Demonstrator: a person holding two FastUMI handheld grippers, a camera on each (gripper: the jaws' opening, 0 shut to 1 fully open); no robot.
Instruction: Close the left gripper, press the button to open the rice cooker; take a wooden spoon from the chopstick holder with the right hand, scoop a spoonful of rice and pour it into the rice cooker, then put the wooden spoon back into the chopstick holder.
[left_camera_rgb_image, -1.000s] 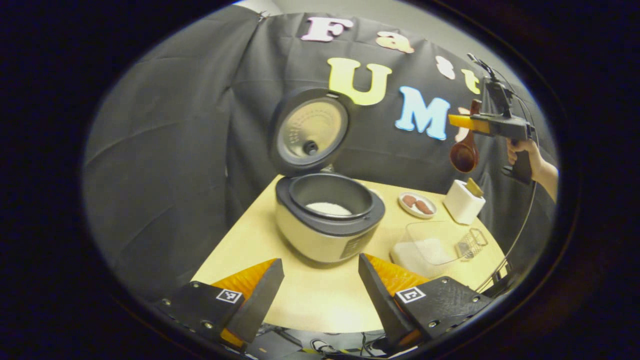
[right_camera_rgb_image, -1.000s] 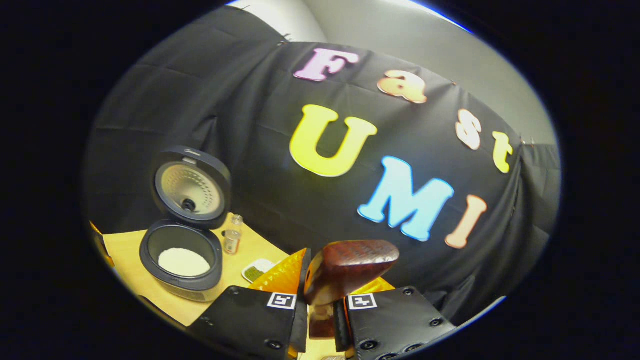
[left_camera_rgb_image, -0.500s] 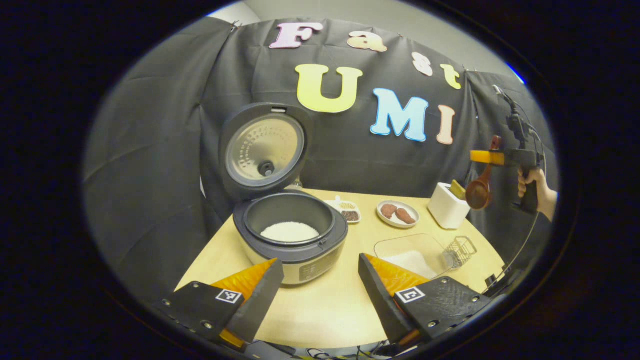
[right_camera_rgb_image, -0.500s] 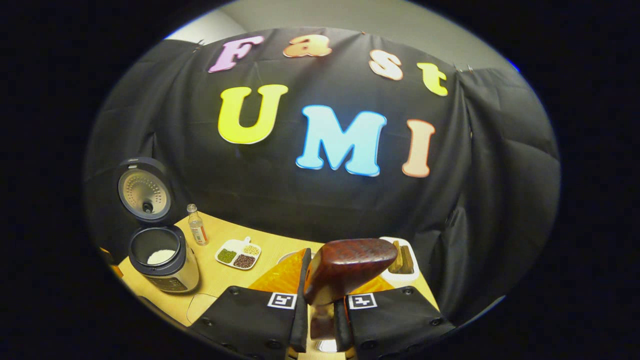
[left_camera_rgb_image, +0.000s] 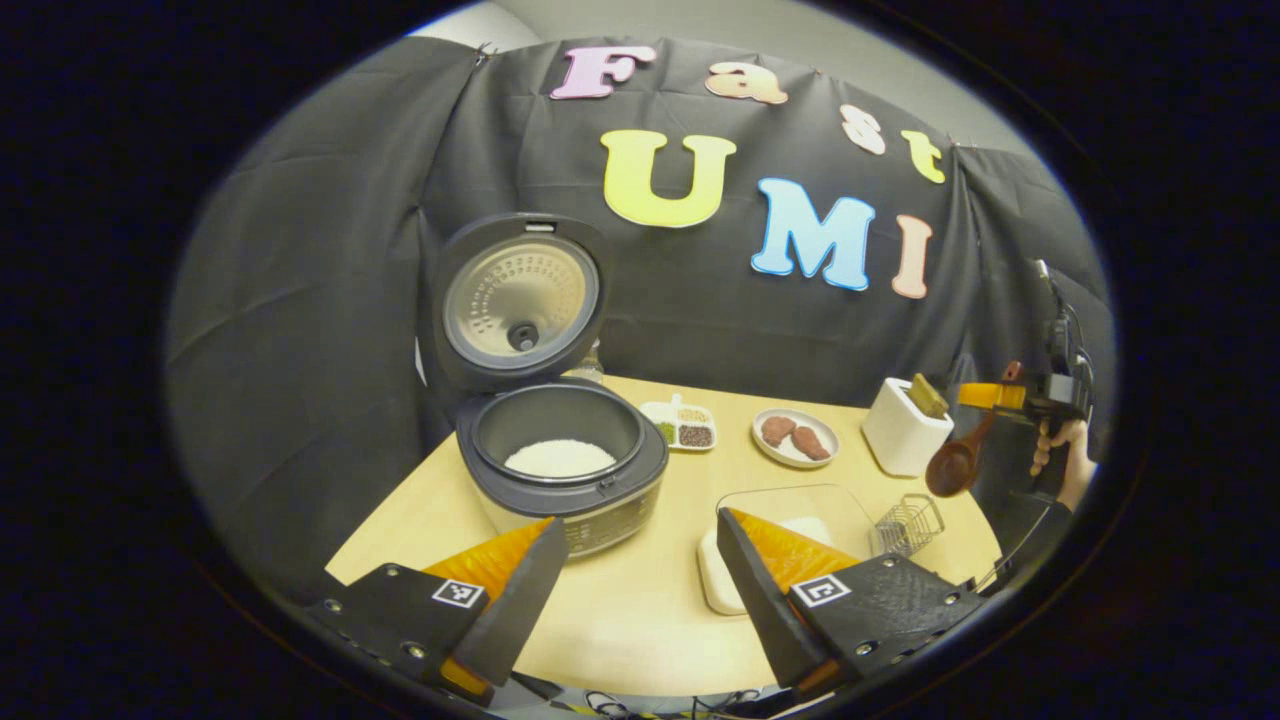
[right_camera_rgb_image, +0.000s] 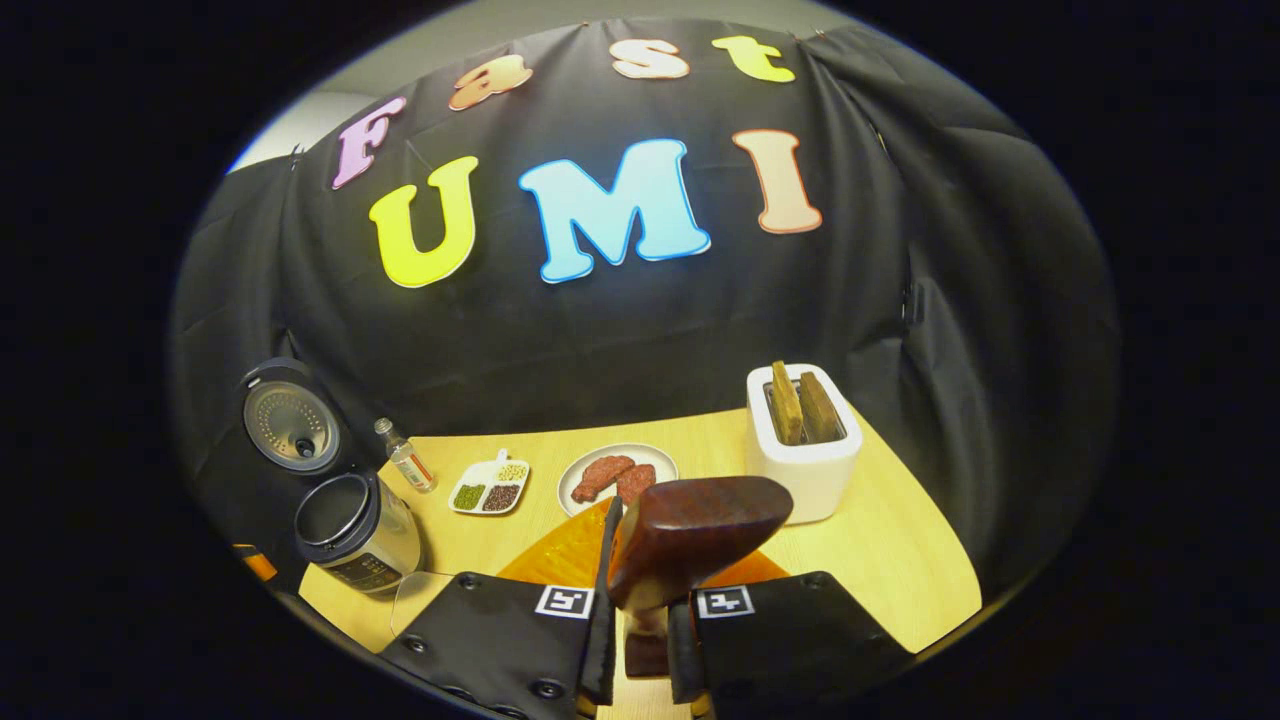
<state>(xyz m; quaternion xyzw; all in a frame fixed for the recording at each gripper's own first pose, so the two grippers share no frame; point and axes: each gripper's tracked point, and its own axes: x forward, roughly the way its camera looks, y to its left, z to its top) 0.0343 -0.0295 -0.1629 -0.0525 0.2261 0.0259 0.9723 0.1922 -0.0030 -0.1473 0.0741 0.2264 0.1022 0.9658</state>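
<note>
The rice cooker (left_camera_rgb_image: 560, 470) stands open on the table with its lid (left_camera_rgb_image: 515, 300) upright and white rice (left_camera_rgb_image: 558, 457) in the pot. My left gripper (left_camera_rgb_image: 640, 560) is open in front of it, with nothing between its fingers. At the far right, my right gripper (left_camera_rgb_image: 1000, 397) is shut on the handle of the dark wooden spoon (left_camera_rgb_image: 955, 465), whose bowl hangs down just right of the white chopstick holder (left_camera_rgb_image: 903, 440). In the right gripper view the spoon (right_camera_rgb_image: 695, 535) sits between the fingers of the right gripper (right_camera_rgb_image: 640, 590), short of the holder (right_camera_rgb_image: 805, 450), which has two wooden utensils in it.
A clear container of rice (left_camera_rgb_image: 800, 510) and a small wire basket (left_camera_rgb_image: 910, 520) lie near the table's right front. A plate of sausages (right_camera_rgb_image: 617, 475), a divided bean dish (right_camera_rgb_image: 488, 487) and a small bottle (right_camera_rgb_image: 405, 460) stand along the back.
The right gripper has come down with the spoon, from high above the table to beside the chopstick holder. The left gripper has drawn back a little from the cooker.
</note>
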